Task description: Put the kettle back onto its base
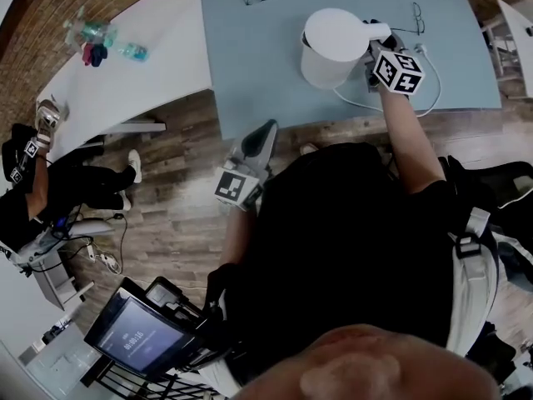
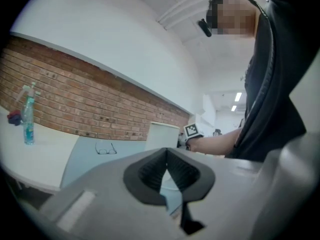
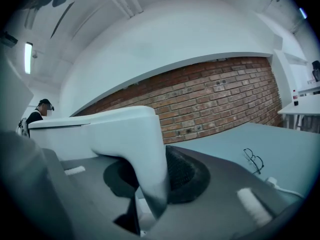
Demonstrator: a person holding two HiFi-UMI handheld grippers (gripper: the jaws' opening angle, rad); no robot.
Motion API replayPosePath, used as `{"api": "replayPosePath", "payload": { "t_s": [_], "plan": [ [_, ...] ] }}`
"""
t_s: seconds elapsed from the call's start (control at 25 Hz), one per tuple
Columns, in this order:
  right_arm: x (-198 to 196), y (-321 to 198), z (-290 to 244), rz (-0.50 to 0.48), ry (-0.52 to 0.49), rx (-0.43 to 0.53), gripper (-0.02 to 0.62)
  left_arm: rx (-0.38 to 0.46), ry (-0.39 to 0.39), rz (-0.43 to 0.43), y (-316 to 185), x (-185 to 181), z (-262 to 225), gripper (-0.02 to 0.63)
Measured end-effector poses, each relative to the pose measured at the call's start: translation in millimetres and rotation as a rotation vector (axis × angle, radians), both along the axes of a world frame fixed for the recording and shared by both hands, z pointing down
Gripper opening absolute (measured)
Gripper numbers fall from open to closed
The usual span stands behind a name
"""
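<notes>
Clamping kettle (image 1: 331,44) by its handle (image 3: 145,159), right gripper (image 1: 376,40) is holding it upright; lower it centred by the cord (image 1: 429,98), kettle's 4 o'clock. Left gripper (image 1: 254,152) closed, empty.

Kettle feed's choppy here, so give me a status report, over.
Right gripper shut on kettle by its handle. Left gripper shut, empty. Base not made out; cord and glasses lie close by.
</notes>
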State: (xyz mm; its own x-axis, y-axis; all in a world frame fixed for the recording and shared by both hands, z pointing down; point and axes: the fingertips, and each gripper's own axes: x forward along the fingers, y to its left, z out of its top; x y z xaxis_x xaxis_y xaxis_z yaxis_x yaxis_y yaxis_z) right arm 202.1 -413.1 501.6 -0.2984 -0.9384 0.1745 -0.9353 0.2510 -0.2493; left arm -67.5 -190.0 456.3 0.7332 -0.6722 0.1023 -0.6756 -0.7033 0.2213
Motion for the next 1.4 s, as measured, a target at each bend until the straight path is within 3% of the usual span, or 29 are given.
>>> {"api": "replayPosePath", "payload": {
  "t_s": [0.24, 0.52, 1.4],
  "plan": [
    [45, 12, -2, 0.078, 0.008, -0.011, 0.098, -0.001, 0.006, 0.041, -1, 20, -5, 0.002],
    [56, 11, 1, 0.101, 0.009, -0.010, 0.098, -0.006, -0.004, 0.065, -6, 29, -4, 0.002],
    [34, -26, 35, 0.052, 0.034, 0.003, 0.098, -0.028, -0.072, 0.030, -20, 19, 0, 0.002]
  ]
}}
